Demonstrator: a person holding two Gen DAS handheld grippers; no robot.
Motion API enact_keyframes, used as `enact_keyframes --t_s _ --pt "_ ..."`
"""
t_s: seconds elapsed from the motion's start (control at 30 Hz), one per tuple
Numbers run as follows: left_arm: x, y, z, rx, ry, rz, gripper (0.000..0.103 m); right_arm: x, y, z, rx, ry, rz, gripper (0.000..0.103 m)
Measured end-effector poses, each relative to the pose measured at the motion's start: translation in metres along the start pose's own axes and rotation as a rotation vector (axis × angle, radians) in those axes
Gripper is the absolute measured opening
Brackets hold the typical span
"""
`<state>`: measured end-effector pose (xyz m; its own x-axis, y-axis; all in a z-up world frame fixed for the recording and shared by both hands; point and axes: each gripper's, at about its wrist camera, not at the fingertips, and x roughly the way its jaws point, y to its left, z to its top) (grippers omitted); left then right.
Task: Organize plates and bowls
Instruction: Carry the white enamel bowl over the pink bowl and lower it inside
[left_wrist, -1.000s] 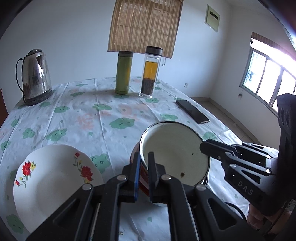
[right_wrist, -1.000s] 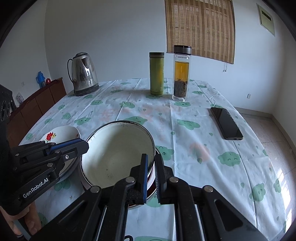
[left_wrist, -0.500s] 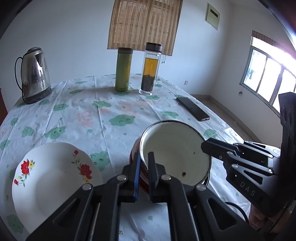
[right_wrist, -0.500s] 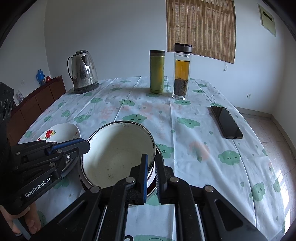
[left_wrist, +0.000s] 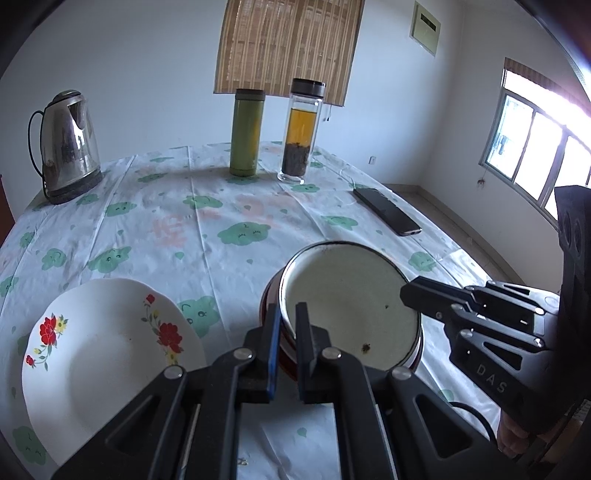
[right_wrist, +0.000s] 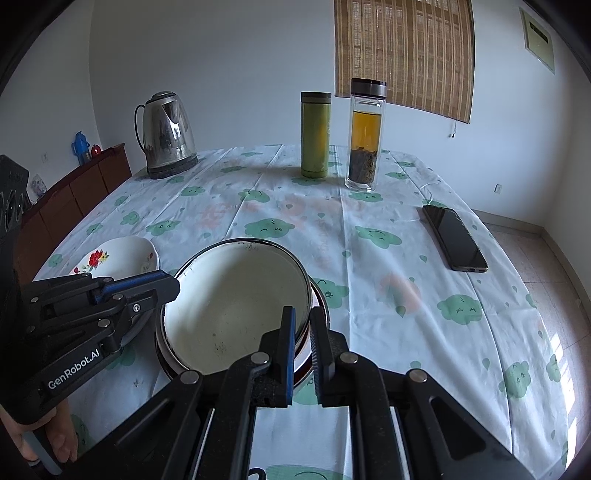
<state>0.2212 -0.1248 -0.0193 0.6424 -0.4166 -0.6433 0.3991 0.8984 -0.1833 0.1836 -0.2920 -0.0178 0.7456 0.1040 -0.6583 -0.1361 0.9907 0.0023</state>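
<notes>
Left wrist view. The left gripper (left_wrist: 285, 325) is clamped on the near-left rim of the enamel bowl (left_wrist: 347, 306), one finger outside the wall, one inside. The bowl sits nested in a red-walled bowl (left_wrist: 271, 317) beneath it, right of the flowered plate (left_wrist: 107, 354), which lies on the tablecloth (left_wrist: 207, 236) just beside the stack. The right gripper (left_wrist: 410, 295) enters from the right, its tips meeting the bowl's right rim. Far off stand a kettle (left_wrist: 68, 144), a green flask (left_wrist: 245, 133) and a tea bottle (left_wrist: 301, 133); a phone (left_wrist: 386, 216) lies at far right.

Right wrist view. The right gripper (right_wrist: 303, 325) is closed on the near-right rim of the enamel bowl (right_wrist: 236, 306); the left gripper (right_wrist: 173, 286) holds the opposite, left rim. The flowered plate (right_wrist: 118, 256) lies far-left of the bowl, partly behind the left gripper.

Judged step: a two-handed carry or placement of the bowl. Both grips should stay level and move together, since uneven lifting would tilt the bowl or let a smooth rim slip; the lower bowl may drag along if the two bind.
</notes>
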Motion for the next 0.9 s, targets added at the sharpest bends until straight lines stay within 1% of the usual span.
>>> enact_keyframes --t_s 0.2,0.9 --pt "-0.0003 0.0006 0.0008 0.0 -0.002 -0.001 0.003 0.0046 -0.0002 -0.0021 -0.003 0.022 0.004 0.011" --pt "0.0019 0.001 -0.0011 -0.003 0.006 -0.001 0.003 0.005 0.0003 -0.0033 -0.01 0.03 0.006 0.011"
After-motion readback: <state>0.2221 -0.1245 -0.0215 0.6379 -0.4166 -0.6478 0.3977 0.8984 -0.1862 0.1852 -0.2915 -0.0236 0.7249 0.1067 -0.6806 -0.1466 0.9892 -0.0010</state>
